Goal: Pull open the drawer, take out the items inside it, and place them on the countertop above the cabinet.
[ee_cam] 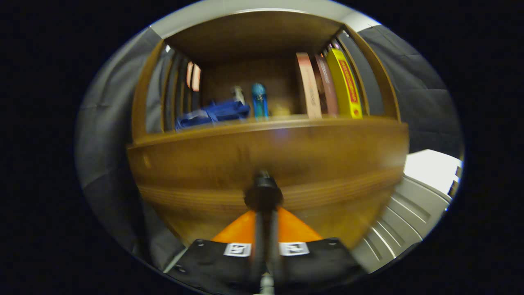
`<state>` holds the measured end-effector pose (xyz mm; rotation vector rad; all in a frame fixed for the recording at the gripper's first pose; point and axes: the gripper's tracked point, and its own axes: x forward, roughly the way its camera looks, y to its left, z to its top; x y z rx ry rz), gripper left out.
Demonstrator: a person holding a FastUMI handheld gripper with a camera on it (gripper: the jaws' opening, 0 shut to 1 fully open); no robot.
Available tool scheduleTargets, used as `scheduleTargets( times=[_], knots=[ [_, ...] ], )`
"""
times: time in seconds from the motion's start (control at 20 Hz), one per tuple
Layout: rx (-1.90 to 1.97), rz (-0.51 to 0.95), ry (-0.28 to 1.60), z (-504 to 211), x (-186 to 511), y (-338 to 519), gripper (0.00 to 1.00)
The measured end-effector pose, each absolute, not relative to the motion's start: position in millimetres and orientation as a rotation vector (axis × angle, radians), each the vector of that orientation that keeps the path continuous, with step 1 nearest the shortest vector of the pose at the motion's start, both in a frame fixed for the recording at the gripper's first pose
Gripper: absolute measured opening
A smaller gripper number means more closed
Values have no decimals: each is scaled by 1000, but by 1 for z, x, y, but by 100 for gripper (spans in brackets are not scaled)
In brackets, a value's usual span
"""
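The wooden cabinet's drawer front [266, 155] spreads wide just ahead of me. A dark round knob [263, 192] sticks out from its middle. My gripper [264, 209] is drawn in tight, and both fingertips [250, 219] press on the knob from either side. The drawer's inside is hidden behind its front. Above the drawer runs the countertop edge [286, 122], under a wooden shelf roof [254, 32]. The picture is blurred by motion.
On the countertop lie a blue folded cloth or bag [213, 112], a blue bottle [259, 100] and a small pale-topped item [237, 94]. Upright books [309, 86], one of them yellow [346, 84], stand at its right. A white slatted surface [405, 217] lies right of the cabinet.
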<state>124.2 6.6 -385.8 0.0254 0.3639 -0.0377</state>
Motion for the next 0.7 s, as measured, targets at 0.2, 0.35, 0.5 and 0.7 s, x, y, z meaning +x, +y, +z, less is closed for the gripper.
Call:
scheduleTargets(
  times=[0.2, 0.35, 0.5, 0.7],
  knots=[
    [-34, -66, 266, -353, 109, -12, 17],
    [-43, 44, 294, -351, 118, 18, 35],
    [-71, 64, 285, -348, 131, 30, 47],
    [-75, 49, 282, -345, 161, 39, 63]
  ],
)
